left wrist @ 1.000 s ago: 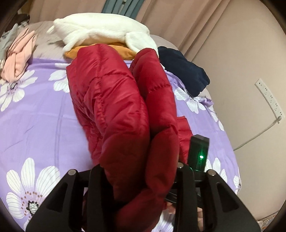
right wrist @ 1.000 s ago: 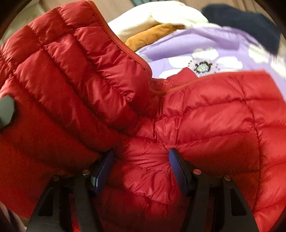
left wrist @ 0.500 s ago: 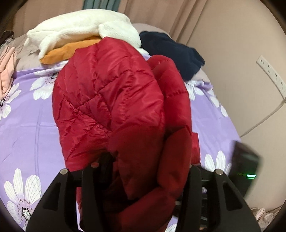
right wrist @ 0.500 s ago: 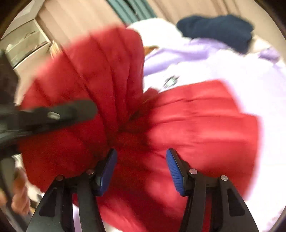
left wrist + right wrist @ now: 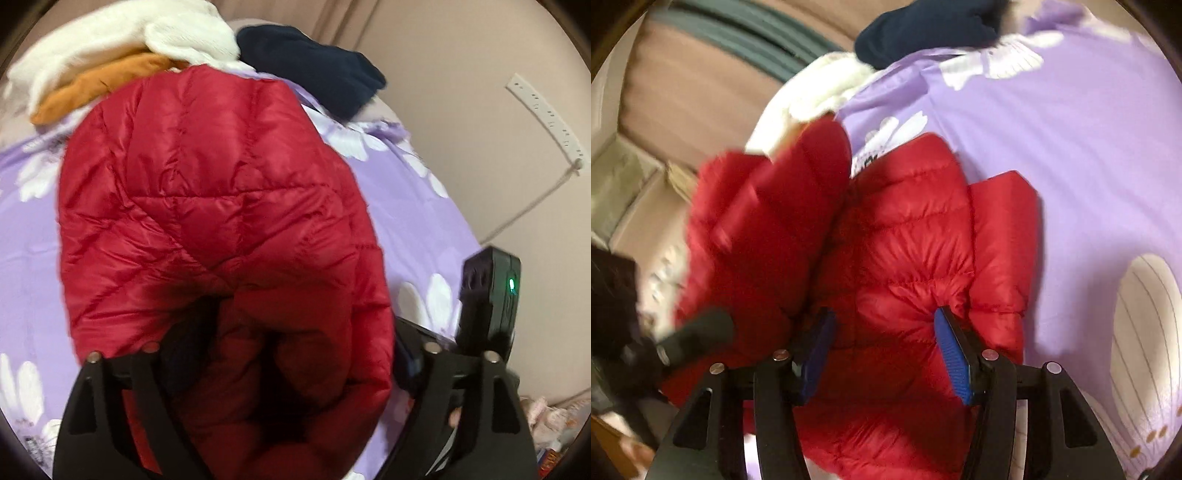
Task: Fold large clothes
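A red quilted puffer jacket is held up over the purple flowered bed sheet. My left gripper is shut on a thick bunch of the jacket, which hides its fingertips. In the right wrist view the same jacket bulges between my right gripper's blue pads, which pinch a fold of it. The left gripper's black body shows at the left edge there, and the right gripper's body shows at the right of the left wrist view.
At the far side of the bed lie a white fleece garment, an orange garment and a dark navy garment. A beige wall with a power strip borders the bed on the right. Curtains hang behind.
Both grippers have swung the jacket around while holding it. The jacket has bunched into one rounded mass in the left view, and the right gripper has drifted toward the bed's right side.
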